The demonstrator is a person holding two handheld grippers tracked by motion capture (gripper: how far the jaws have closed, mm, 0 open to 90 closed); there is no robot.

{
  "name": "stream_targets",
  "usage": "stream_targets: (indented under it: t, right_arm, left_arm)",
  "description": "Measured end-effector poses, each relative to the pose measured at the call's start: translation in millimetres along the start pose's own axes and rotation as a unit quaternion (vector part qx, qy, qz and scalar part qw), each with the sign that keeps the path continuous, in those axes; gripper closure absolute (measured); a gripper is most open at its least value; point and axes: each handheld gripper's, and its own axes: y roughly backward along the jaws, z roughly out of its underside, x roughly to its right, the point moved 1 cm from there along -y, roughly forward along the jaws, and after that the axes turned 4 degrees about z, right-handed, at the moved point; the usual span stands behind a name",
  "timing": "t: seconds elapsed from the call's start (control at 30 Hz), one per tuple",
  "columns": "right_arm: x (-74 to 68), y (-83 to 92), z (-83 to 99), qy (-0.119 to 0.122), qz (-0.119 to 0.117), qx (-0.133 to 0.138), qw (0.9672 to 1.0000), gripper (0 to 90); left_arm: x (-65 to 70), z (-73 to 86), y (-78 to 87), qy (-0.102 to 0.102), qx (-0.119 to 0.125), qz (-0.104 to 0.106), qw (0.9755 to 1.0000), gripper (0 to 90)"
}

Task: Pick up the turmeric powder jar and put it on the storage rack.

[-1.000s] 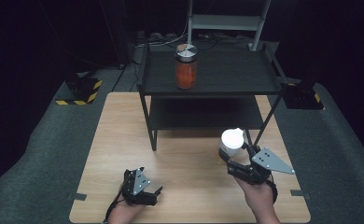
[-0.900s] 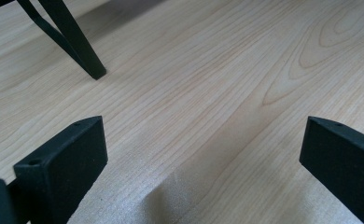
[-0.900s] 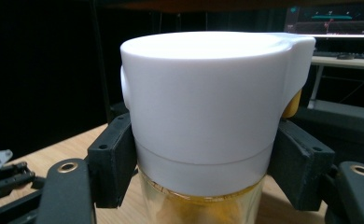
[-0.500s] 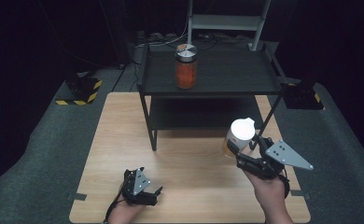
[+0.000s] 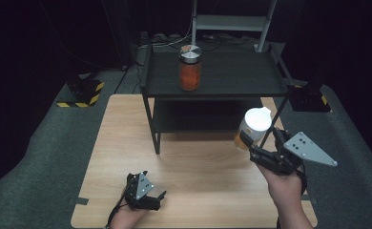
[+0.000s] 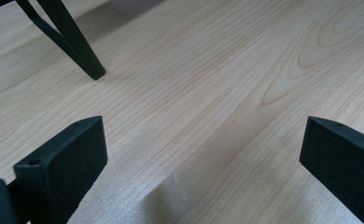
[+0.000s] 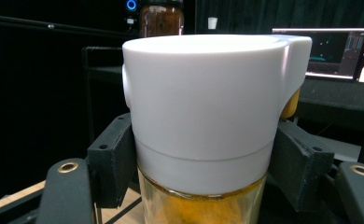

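High view, right gripper [image 5: 249, 146]: clamped on a white-capped jar [image 5: 251, 129], held clear of the wooden table [image 5: 198, 171], upright so nothing spills, just in front of the black shelf unit [image 5: 212, 71] by its right front leg; judged to be on its way up to the shelf.
High view, left gripper [image 5: 151, 198]: rests low at the table's near edge, well apart from the jar, out of the working hand's way.
High view, shelf: a red-filled jar [image 5: 190, 67] with a metal lid stands upright on the top deck, left of centre, leaving free deck to its right.
Left gripper view, claw: jaws spread wide over bare wood, nothing between them; a shelf leg [image 6: 80, 46] stands ahead.
Right gripper view, grip: both pads [image 7: 112, 158] press the jar just under the wide cap [image 7: 208, 98], which probably stops it slipping down.
Right gripper view, contents: yellow-orange filling [image 7: 203, 210] behind clear glass; what it is cannot be told.
Right gripper view, background: the other jar's dark glass [image 7: 161, 18] shows above the cap, farther off.
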Motion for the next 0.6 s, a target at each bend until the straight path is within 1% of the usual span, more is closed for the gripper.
stream_targets:
  t: [0.07, 0.3, 0.57, 0.6]
  right_arm:
    - [0.2, -1.2, -7.1, 0.005, 0.003, 0.001, 1.0, 30.4]
    - [-1.0, -5.3, -17.2, 0.012, 0.011, 0.004, 0.9998, 30.4]
    - [3.1, -17.3, -29.3, 0.008, 0.019, 0.011, 0.9997, 30.4]
    - [4.0, -19.2, -31.5, 0.004, 0.02, 0.011, 0.9997, 30.4]
  left_arm:
    - [0.0, 0.2, 0.1, 0.0, 0.001, 0.0, 1.0, 1.1]
    - [0.6, 0.6, 0.4, -0.002, 0.002, -0.001, 1.0, 1.1]
    - [-0.5, 1.4, 0.7, 0.001, 0.004, 0.001, 1.0, 1.1]
    - [-0.7, 1.4, 0.7, 0.001, 0.004, 0.001, 1.0, 1.1]
